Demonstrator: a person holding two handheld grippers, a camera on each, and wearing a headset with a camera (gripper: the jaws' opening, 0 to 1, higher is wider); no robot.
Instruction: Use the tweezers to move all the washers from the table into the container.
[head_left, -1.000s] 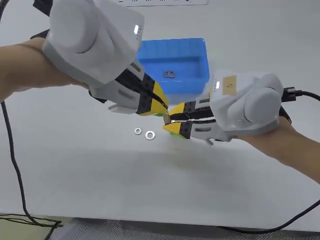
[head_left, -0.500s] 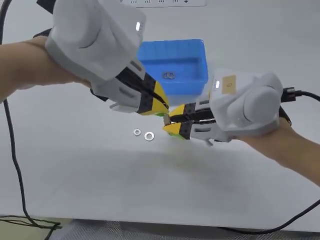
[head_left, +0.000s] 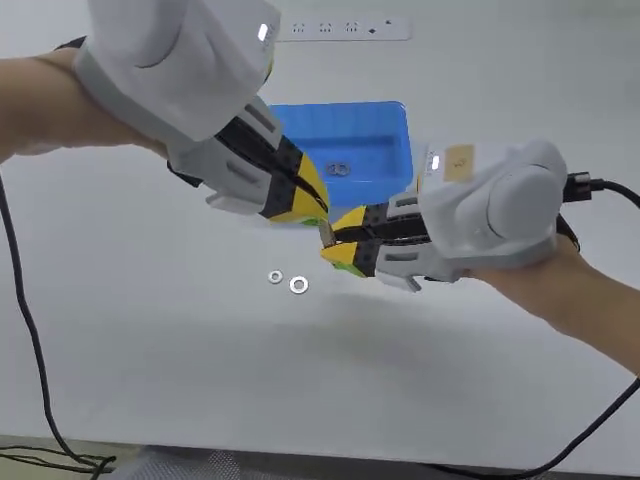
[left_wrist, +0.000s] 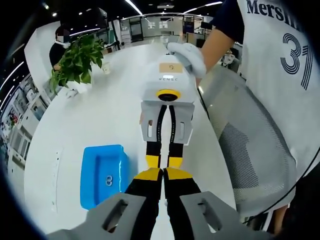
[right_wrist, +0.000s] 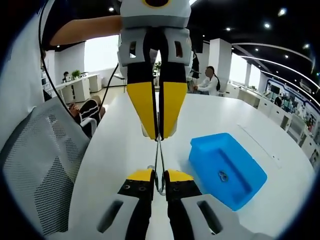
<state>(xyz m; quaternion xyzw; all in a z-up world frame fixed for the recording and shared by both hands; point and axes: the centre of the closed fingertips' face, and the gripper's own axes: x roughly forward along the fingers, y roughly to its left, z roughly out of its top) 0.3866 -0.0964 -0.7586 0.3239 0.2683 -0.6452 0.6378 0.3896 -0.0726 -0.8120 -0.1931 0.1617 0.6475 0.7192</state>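
Observation:
Two small metal washers (head_left: 276, 277) (head_left: 298, 286) lie on the white table, just left of and below the gripper tips. The blue container (head_left: 380, 125) (left_wrist: 97, 165) (right_wrist: 235, 155) stands behind them with washers (head_left: 338, 169) (left_wrist: 109, 181) (right_wrist: 222, 176) inside. My left gripper (head_left: 308, 207) (left_wrist: 162, 176) (right_wrist: 158, 132) and right gripper (head_left: 335, 246) (right_wrist: 159, 177) (left_wrist: 162, 161) meet tip to tip above the table. Thin metal tweezers (right_wrist: 159, 155) (head_left: 324, 234) run between them, with both pairs of jaws shut on them.
A white power strip (head_left: 340, 28) lies at the table's far edge. A black cable (head_left: 25, 330) runs down the left side and another (head_left: 605, 187) trails from the right gripper. In the gripper views, a mesh office chair (left_wrist: 250, 150) (right_wrist: 45, 170) stands beside the table.
The head camera has tilted, shifting the table downward in view. Both grippers stay tip to tip on the tweezers, a little higher above the washers than before.

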